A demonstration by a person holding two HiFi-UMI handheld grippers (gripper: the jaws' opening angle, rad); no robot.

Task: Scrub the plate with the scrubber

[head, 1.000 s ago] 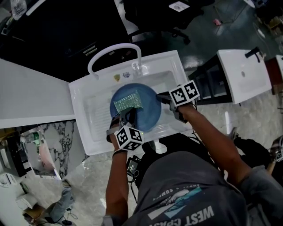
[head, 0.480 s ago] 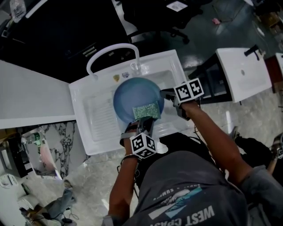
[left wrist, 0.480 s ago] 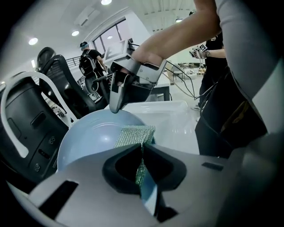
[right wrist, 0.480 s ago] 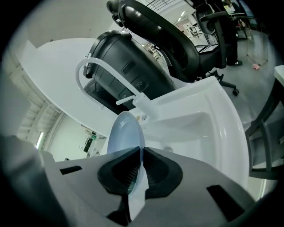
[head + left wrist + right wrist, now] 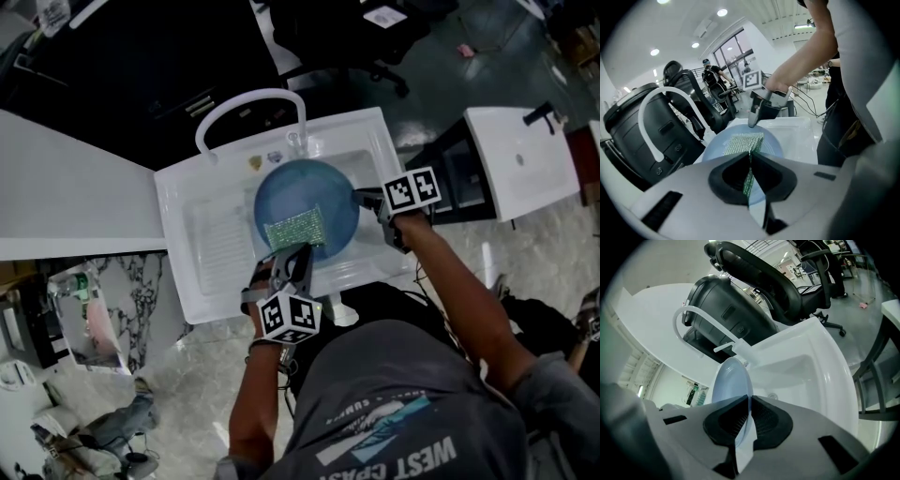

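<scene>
One plate, one scrubber, two sinks, two faucets, two grippers.

You're in a grey short-sleeved tee with a teal-and-white graphic and white block lettering, plus a dark band on your left wrist. Your left gripper and right gripper are pale grey with black pads, and each has a black-and-white marker cube.

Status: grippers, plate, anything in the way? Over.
Left hand-held gripper shut on scrubber, scrubber on plate. Right hand-held gripper shut on plate rim, over sink. Nothing in the way.
</scene>
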